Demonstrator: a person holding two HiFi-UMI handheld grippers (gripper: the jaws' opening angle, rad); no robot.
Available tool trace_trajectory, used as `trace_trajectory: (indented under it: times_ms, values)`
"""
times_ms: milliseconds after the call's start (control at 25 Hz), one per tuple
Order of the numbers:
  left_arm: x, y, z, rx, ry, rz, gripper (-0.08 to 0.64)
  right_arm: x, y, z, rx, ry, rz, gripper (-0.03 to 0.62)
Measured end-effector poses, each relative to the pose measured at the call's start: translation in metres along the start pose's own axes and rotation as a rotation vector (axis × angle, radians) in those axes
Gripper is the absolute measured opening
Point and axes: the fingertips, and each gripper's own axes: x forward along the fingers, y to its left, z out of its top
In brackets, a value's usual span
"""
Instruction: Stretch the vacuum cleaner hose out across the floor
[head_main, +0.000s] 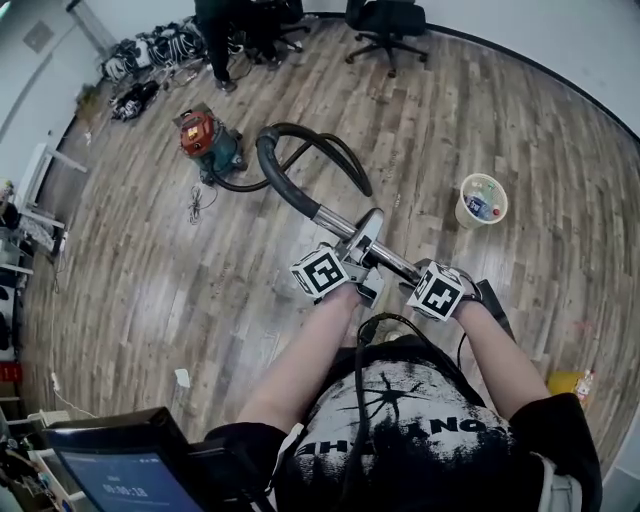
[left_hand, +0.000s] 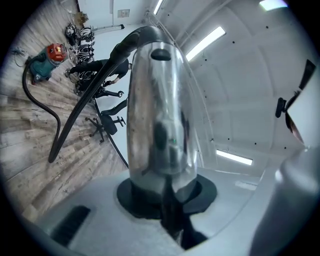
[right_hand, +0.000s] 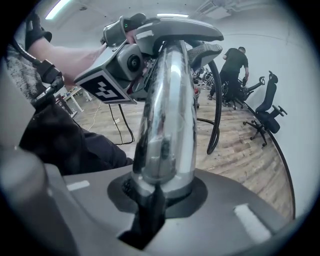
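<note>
Jaws on the left gripper (left_hand: 167, 200) are set narrow and clamped on the chrome tube (left_hand: 160, 100) of the vacuum wand, the metal filling the gap between the pads. The right gripper (right_hand: 160, 195) is closed the same way on the same tube (right_hand: 167, 115), nearer the person. In the head view the two sit side by side just in front of the person's chest. The left gripper (head_main: 360, 258) is beside the wand's grey handle (head_main: 367, 232), and the right gripper (head_main: 412, 278) is at the near end of the tube (head_main: 335, 222). From the right gripper view the left one's marker cube (right_hand: 107, 82) and the hand behind it show just beside the handle (right_hand: 175, 27). The black hose (head_main: 285, 185) leaves the far end of the tube, bends round and curls in a loop on the wood floor (head_main: 150, 270). It then reaches the red and teal vacuum cleaner (head_main: 205, 140), so it is curved rather than straight. A thin cord (head_main: 195, 205) lies tangled just beside the machine. Right of the wand stands a pale tub (head_main: 482, 200) with small items inside. Farther off, a person (head_main: 215, 40) stands near a pile of cables (head_main: 150, 55), with a black office chair (head_main: 388, 20) at the far wall.
</note>
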Motion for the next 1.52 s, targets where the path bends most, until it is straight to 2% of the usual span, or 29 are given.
trace_trajectory:
  times_ms: [320,600,840,1160,1520]
  values:
    - [-0.002,-0.032,-0.049,0.028,-0.007,0.047,0.061,-0.026,0.029,-0.042,-0.023,-0.044,0.051,0.072]
    - [-0.014,-0.066,-0.075,0.034,0.011,0.01,0.063,-0.044,0.058,-0.059,-0.009,-0.064,0.022,0.072]
    - [-0.045,-0.087,-0.093,0.035,0.025,0.007,0.061,-0.048,0.102,-0.071,0.027,-0.046,0.014,0.074]
    - [-0.112,-0.109,-0.104,0.018,-0.001,0.004,0.061,-0.045,0.168,-0.068,0.007,-0.022,0.005,0.072]
    - [-0.139,-0.138,-0.133,0.007,-0.011,-0.037,0.061,-0.058,0.208,-0.092,0.004,0.002,-0.021,0.074]
